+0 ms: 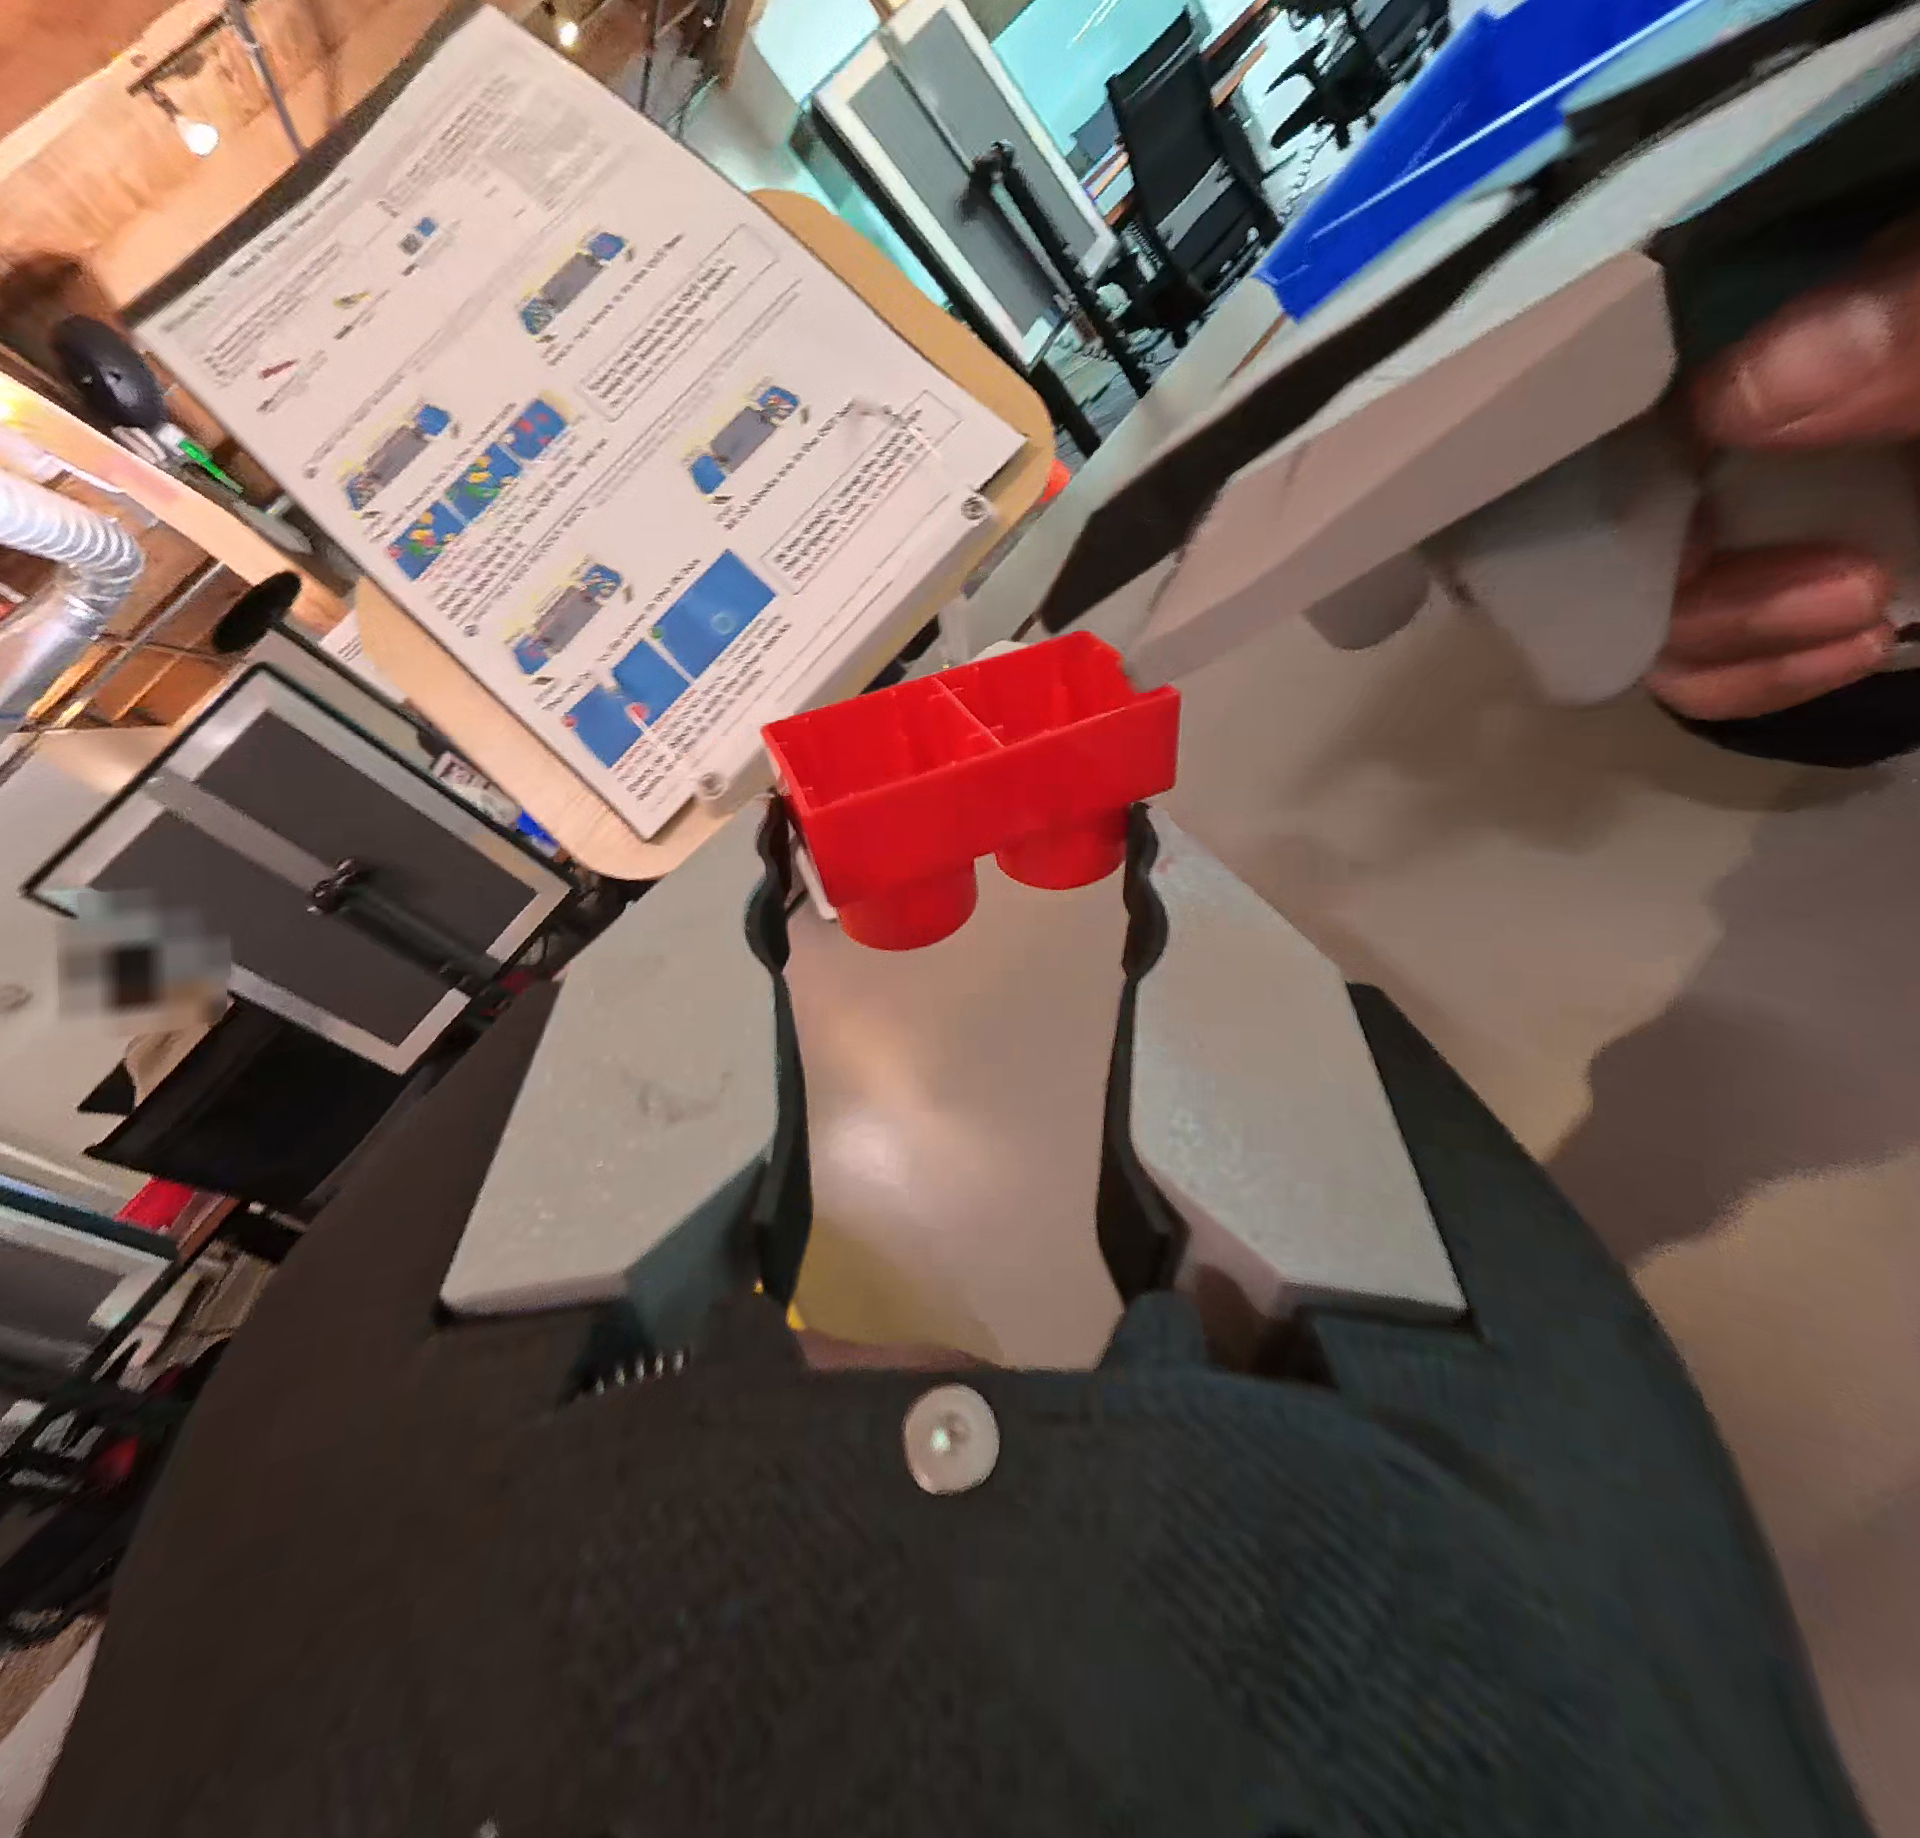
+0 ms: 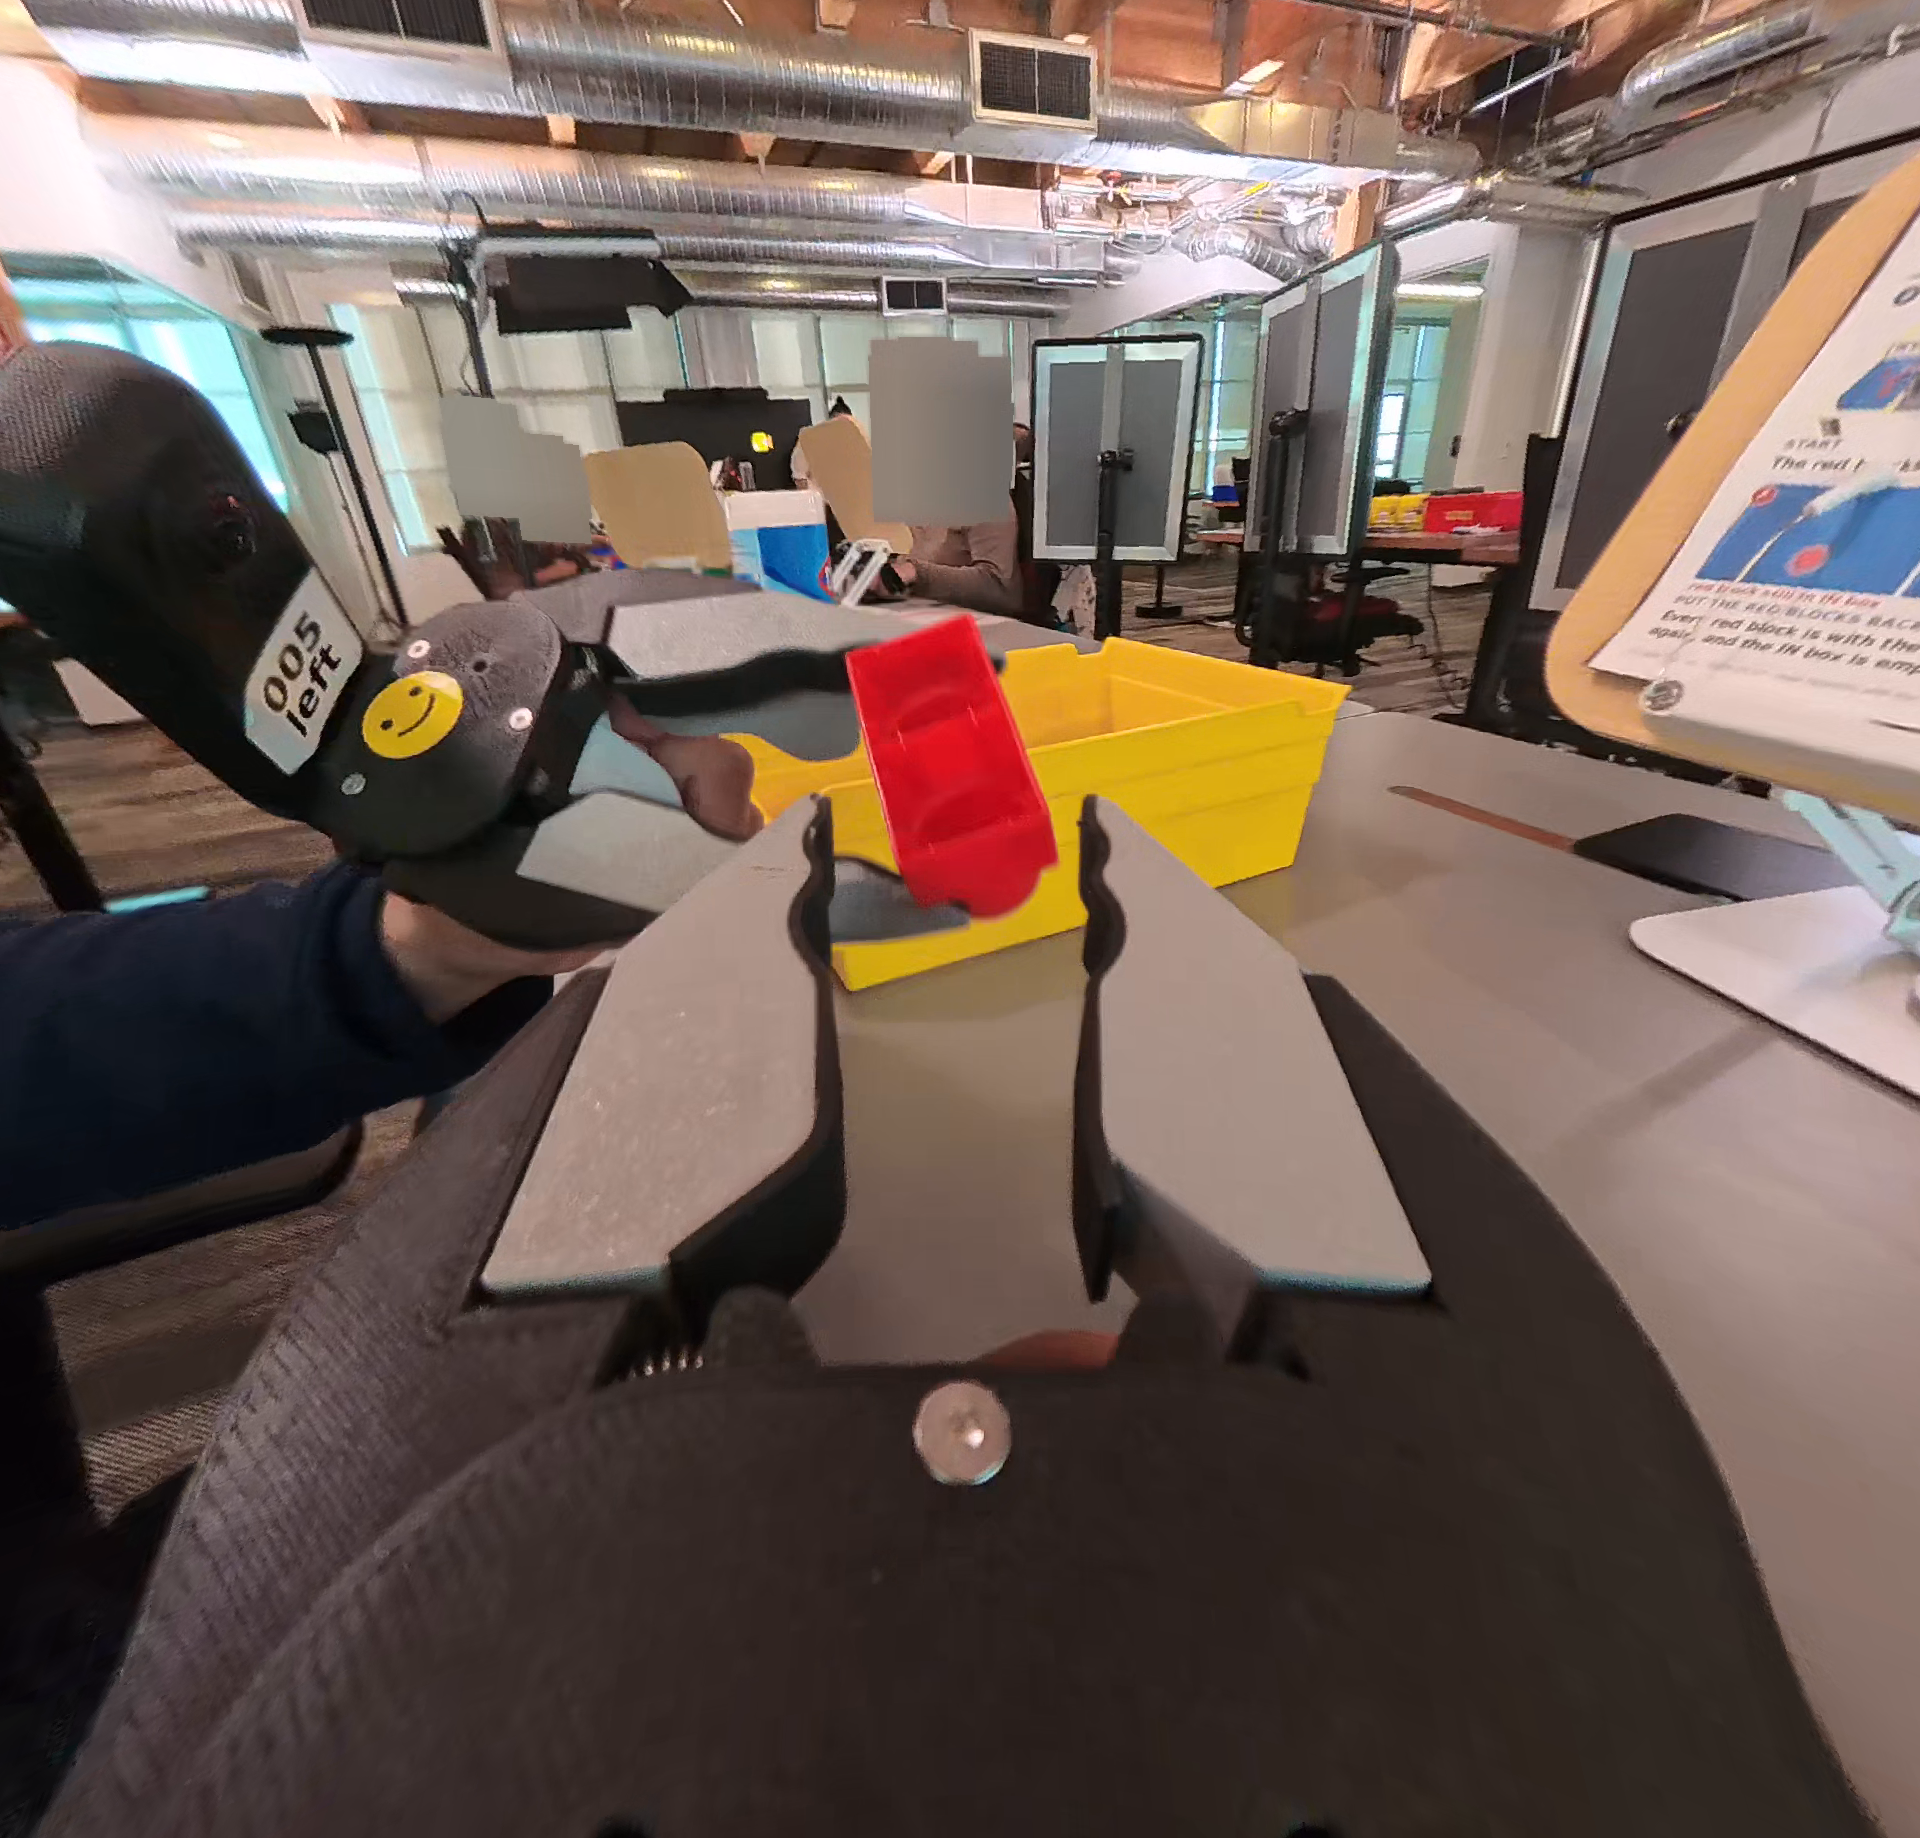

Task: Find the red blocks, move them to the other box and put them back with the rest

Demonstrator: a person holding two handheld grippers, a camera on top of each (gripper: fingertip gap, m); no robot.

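Red plastic is what matters here: one red block (image 1: 971,786), hollow side up and studs pointing down, is pinched by its two ends between the tips of the left claw (image 1: 951,848), up in the air above the counter (image 2: 1507,1009). From the right wrist view the block hangs tilted in front of the yellow box (image 2: 1195,749), apparently short of its near wall rather than over the opening. The right claw (image 2: 951,853) stands parted and holds nothing, its tips near the block. The grip looks shallow, on smooth walls close to the fingertips (image 1: 1138,853), so a jolt or a quick swing could let the block pivot or slip out onto the counter. Letting go too soon would drop it short of the box. Both claws are crowded together, and a bump from the right one could knock the block loose. A blue box (image 1: 1455,188) sits farther off.
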